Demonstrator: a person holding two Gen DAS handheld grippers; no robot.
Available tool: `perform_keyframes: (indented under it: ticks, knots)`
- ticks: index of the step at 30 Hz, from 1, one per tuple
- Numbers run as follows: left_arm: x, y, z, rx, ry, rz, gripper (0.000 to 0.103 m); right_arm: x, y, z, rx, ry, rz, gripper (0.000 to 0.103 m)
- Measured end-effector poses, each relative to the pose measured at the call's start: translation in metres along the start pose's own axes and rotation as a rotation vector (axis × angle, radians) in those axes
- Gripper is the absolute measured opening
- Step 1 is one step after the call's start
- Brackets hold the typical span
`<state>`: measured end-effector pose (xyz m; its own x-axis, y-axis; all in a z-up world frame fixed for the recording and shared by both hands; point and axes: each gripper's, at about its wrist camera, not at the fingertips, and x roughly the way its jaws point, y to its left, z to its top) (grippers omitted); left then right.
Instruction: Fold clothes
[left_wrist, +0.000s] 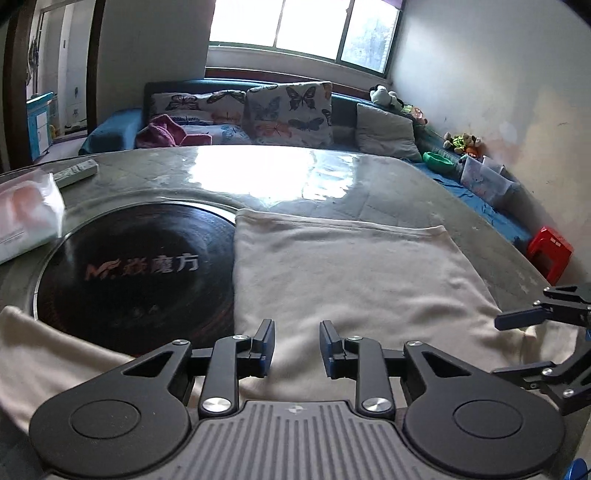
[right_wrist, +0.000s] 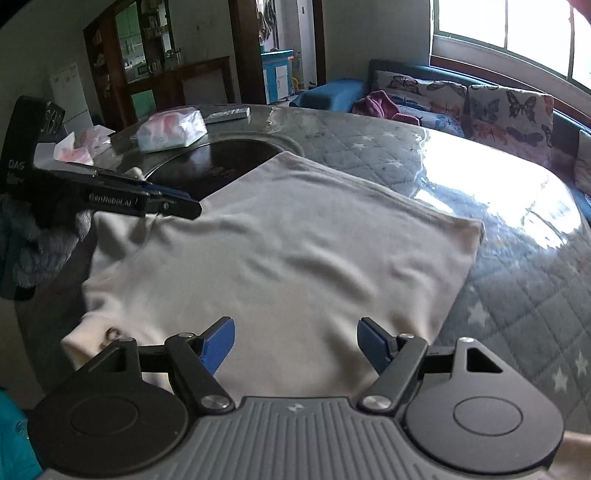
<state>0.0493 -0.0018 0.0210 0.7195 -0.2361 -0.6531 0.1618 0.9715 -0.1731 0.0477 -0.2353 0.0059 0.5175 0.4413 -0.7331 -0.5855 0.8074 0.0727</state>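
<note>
A cream garment (left_wrist: 347, 280) lies spread flat on the round table, one edge over the dark centre disc; it also shows in the right wrist view (right_wrist: 288, 254). My left gripper (left_wrist: 297, 345) is open and empty just above the garment's near edge. It shows from the side in the right wrist view (right_wrist: 173, 203) at the garment's left edge. My right gripper (right_wrist: 295, 341) is open and empty over the garment's near right part. It shows in the left wrist view (left_wrist: 517, 319) at the far right.
The table has a grey quilted cover (right_wrist: 517, 280) under clear plastic and a dark centre disc (left_wrist: 133, 273). A tissue pack (right_wrist: 171, 131) and a remote (left_wrist: 75, 171) lie at its far side. A sofa with butterfly cushions (left_wrist: 288, 110) stands behind. A red stool (left_wrist: 548, 254) is at the right.
</note>
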Motion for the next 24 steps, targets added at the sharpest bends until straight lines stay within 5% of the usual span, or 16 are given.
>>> perform_keyframes:
  ticks: [16, 24]
  knots:
    - [0.010, 0.007, -0.005, -0.002, 0.030, 0.009, 0.036, 0.010, -0.043, 0.007, 0.086, 0.011, -0.048, 0.075]
    - [-0.004, -0.021, -0.013, 0.080, 0.016, -0.034, 0.042, 0.014, -0.048, 0.024, 0.082, -0.030, -0.131, 0.075]
